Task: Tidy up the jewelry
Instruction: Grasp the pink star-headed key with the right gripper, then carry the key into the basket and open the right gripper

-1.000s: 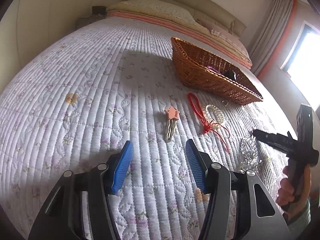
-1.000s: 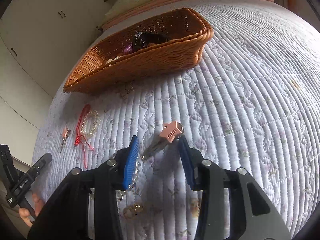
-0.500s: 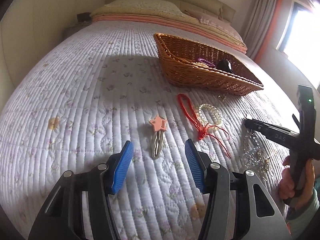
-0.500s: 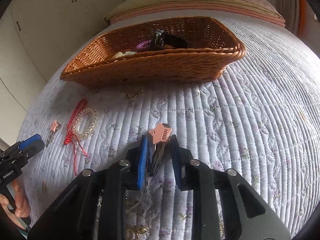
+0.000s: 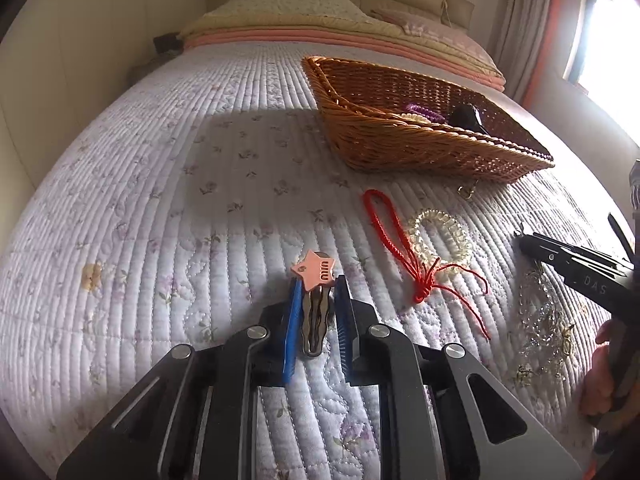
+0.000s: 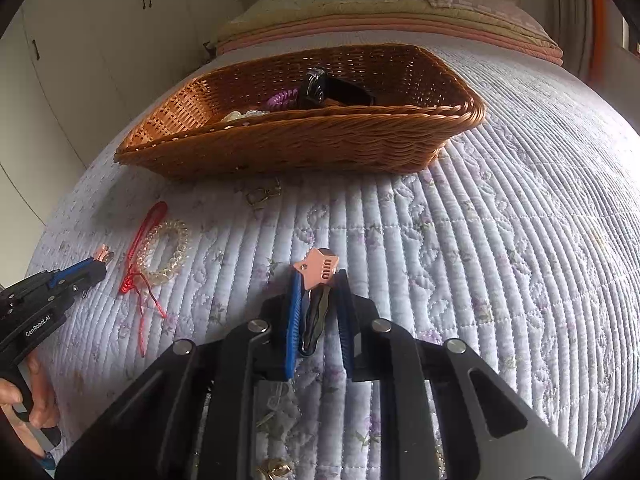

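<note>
Two pink star hair clips lie on the quilted bed. My left gripper (image 5: 318,312) is closed around one star clip (image 5: 316,280), blue pads against its metal prongs. My right gripper (image 6: 320,308) is closed around the other star clip (image 6: 318,270). A wicker basket (image 5: 400,148) stands beyond, also in the right wrist view (image 6: 304,144); it holds a black watch (image 6: 332,90), a purple band (image 6: 282,100) and pale beads. A red cord (image 5: 400,248) and a clear bead bracelet (image 5: 440,236) lie between the grippers.
A tangle of silver and gold chains (image 5: 548,320) lies under the right gripper's body. A small gold clasp (image 6: 262,194) lies by the basket's front wall. Pillows and folded blankets (image 5: 320,20) are at the bed's head; wardrobe doors (image 6: 80,60) on the left.
Both grippers moved forward and closed: the left one, open a second ago, now clamps its star clip; the right one tightened on its clip.
</note>
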### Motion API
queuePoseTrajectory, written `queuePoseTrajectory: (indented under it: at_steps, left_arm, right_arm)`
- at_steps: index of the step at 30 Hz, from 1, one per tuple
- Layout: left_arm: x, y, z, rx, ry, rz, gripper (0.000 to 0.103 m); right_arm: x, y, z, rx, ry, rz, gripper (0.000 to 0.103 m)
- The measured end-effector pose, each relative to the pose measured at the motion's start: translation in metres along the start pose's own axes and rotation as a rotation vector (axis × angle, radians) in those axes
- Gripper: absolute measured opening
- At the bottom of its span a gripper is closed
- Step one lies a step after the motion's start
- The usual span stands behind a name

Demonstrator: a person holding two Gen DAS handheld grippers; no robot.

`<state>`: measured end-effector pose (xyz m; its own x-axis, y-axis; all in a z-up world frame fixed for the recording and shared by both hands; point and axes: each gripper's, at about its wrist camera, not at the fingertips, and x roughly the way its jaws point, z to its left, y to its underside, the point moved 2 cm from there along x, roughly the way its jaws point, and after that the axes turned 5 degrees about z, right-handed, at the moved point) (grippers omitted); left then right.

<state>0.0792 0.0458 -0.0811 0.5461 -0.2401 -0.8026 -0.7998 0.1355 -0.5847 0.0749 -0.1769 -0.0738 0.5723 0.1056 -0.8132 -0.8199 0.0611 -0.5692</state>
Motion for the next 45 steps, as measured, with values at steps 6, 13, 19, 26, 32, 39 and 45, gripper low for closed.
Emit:
queuePoseTrajectory:
  at_steps: [6, 13, 19, 26, 32, 39, 45]
  left_arm:
    - [-0.006, 0.003, -0.003, 0.009, 0.011, -0.028, 0.014]
    - [-0.019, 0.004, -0.008, 0.025, 0.009, -0.081, 0.014]
    - [-0.048, -0.008, -0.023, 0.056, 0.022, -0.166, 0.014]
    - [-0.086, -0.059, -0.056, 0.119, 0.038, -0.304, 0.014]
    - [-0.062, -0.114, -0.074, 0.139, 0.075, -0.307, 0.014]
    - [0.007, -0.151, -0.072, 0.105, 0.123, -0.221, 0.014]
    - [0.042, -0.147, -0.063, 0.064, 0.146, -0.168, 0.014]
  right_arm:
    - [-0.009, 0.004, -0.006, 0.017, -0.016, -0.022, 0.015]
    - [-0.027, 0.008, -0.011, 0.027, -0.062, -0.084, 0.015]
    - [-0.059, 0.006, -0.013, 0.029, -0.072, -0.155, 0.015]
    - [-0.102, -0.044, -0.01, -0.008, -0.092, -0.245, 0.015]
    - [-0.092, -0.11, -0.002, -0.061, -0.113, -0.236, 0.015]
    - [-0.018, -0.17, 0.003, -0.014, -0.191, -0.071, 0.015]
    - [0.028, -0.179, 0.007, -0.021, -0.179, 0.015, 0.015]
